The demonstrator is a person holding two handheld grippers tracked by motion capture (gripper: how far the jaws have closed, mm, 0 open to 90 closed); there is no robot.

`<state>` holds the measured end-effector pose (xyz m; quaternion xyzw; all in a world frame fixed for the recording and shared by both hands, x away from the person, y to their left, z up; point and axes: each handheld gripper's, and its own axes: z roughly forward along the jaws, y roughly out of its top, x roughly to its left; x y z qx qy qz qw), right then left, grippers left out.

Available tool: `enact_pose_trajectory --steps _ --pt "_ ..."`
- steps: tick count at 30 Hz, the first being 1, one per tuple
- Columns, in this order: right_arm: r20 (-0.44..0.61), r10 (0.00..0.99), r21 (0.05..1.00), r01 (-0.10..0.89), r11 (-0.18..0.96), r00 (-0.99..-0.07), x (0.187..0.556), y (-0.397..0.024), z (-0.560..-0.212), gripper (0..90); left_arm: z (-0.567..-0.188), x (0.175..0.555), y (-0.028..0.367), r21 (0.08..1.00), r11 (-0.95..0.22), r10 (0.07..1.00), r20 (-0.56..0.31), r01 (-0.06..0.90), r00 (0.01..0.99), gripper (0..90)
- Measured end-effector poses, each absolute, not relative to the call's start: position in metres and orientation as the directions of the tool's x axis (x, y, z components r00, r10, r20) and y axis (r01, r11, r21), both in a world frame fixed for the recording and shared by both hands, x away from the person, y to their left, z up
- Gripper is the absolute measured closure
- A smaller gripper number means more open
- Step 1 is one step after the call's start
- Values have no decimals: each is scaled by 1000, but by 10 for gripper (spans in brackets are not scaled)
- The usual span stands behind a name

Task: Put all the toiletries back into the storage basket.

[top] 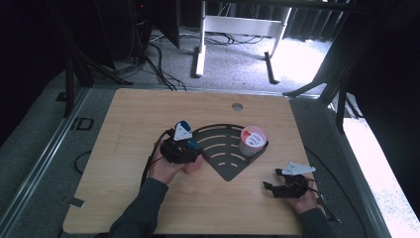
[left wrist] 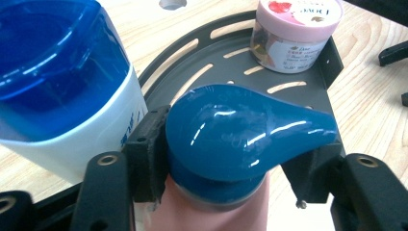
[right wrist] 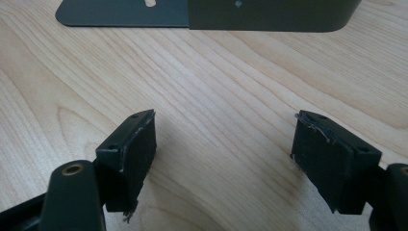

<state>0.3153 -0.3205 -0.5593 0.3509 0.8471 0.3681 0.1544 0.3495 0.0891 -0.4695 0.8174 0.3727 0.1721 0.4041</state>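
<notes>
Beside the dark tray (top: 225, 168), the left gripper (left wrist: 226, 168) clamps a pink bottle (left wrist: 216, 207) under its teal cap, not yet set on the tray, where a pink jar (top: 253, 141) already sits; the right gripper (right wrist: 223, 159) waits wide, holding nothing

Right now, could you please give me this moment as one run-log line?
left gripper: shut on pink bottle's teal cap | right gripper: open, empty, over table | pink jar: on dark tray

Left gripper (top: 181, 145) beside dark tray (top: 223, 148), pink-lidded jar (top: 252, 141) on it
</notes>
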Motion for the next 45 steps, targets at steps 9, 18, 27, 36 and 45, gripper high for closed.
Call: enact_pose_trajectory --steps 9,18,27,36,45 --pt "-2 709 732 482 482 -705 315 -320 -559 234 -468 352 94 786 -393 750 -27 477 661 509" --pt "-2 709 732 481 482 -706 315 -320 -559 233 -467 351 93 791 -393 752 -17 469 659 519" --pt "-2 708 732 481 481 -706 315 -321 -559 233 -466 347 92 790 -403 753 -2 463 658 523" --pt "-3 708 732 480 483 -706 315 -321 -559 233 -465 343 89 781 -416 743 -4 466 669 525" --pt "-2 708 732 481 482 -706 315 -321 -559 233 -459 336 86 780 -427 729 -3 457 685 525"
